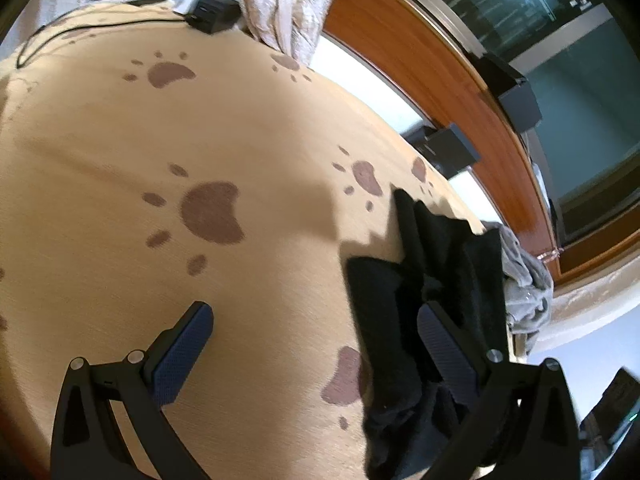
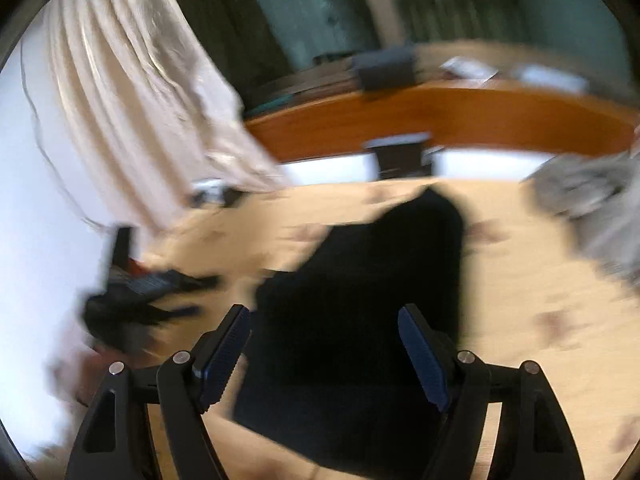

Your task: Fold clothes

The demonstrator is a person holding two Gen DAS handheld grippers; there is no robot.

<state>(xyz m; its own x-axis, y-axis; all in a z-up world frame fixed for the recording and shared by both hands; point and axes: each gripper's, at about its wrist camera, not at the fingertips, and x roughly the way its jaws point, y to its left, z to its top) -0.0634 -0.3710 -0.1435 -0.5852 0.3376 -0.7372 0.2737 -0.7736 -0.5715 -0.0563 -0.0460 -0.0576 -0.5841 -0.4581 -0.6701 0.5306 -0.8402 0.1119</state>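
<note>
Both the left gripper (image 1: 314,354) and right gripper (image 2: 324,354) have fingers wide open holding nothing, so each should pinch one near corner of the black garment (image 2: 360,300) on the bench (image 1: 120,160) and pull it flat.

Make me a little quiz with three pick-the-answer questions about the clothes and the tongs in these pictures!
1. Where does the crumpled grey garment lie?
A. beside the black garment, at the blanket's edge
B. on top of the chargers
C. between the left tongs' fingers

2. What colour are the paw prints on the tan fleece blanket?
A. green
B. brown
C. white

3. How do the right tongs stand?
A. shut on the curtain
B. shut on the grey garment
C. open, holding nothing

Answers:
1 A: the grey cloth sits just past the crumpled black fabric garment by the blanket's edge.
2 B: every print is dull brown on tan.
3 C: the blue-padded fingers are wide apart with the black garment lying beyond them; the left tongs are open too.
</note>
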